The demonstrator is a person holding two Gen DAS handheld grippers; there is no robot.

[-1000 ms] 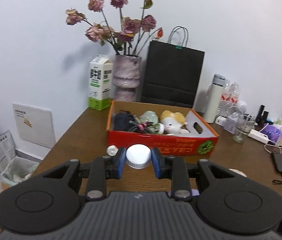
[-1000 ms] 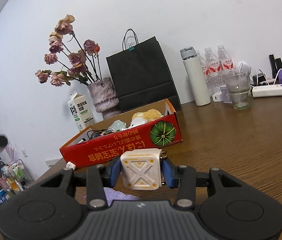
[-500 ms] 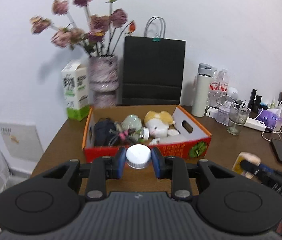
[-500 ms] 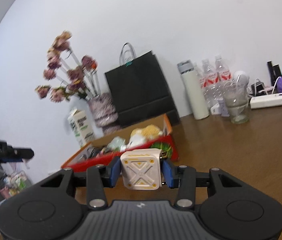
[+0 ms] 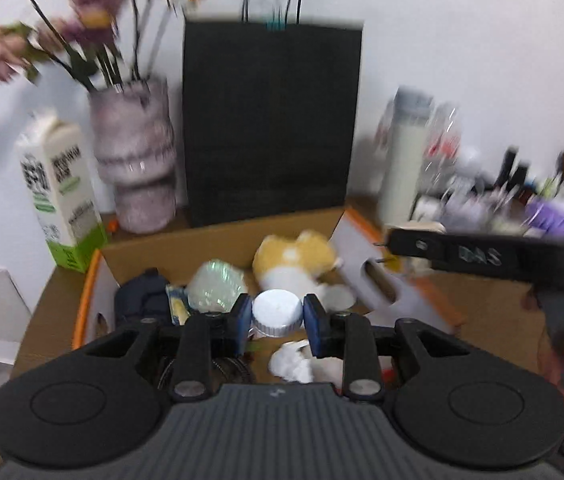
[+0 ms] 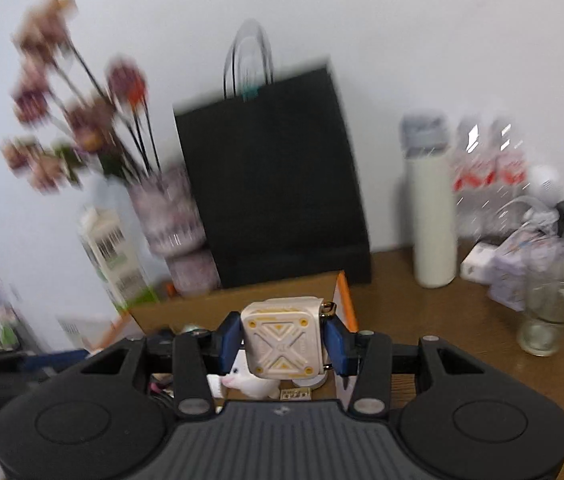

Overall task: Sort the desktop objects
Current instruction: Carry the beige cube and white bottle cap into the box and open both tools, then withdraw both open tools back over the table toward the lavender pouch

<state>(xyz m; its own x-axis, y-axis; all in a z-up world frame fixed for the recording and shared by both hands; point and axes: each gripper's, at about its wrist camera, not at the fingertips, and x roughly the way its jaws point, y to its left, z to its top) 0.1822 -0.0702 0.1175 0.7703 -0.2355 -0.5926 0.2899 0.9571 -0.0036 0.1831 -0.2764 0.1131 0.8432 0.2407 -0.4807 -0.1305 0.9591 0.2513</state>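
Note:
My left gripper (image 5: 276, 317) is shut on a small jar with a white screw cap (image 5: 276, 312) and holds it above the open cardboard box (image 5: 218, 240). The box holds a yellow plush toy (image 5: 294, 258), a dark pouch (image 5: 142, 296) and other small items. My right gripper (image 6: 282, 340) is shut on a cream square case with an X pattern (image 6: 282, 344) and holds it over the box's right end (image 6: 342, 292). The right gripper also shows in the left wrist view (image 5: 482, 256), beside the box's right wall.
Behind the box stand a black paper bag (image 5: 270, 120), a vase of dried roses (image 5: 134, 160) and a milk carton (image 5: 58, 192). A white thermos (image 6: 432, 216), water bottles (image 6: 490, 176), a glass (image 6: 542, 316) and cables crowd the table's right side.
Both grippers have moved forward and over the box with their objects still held. The box now lies right below them. The views are blurred by motion.

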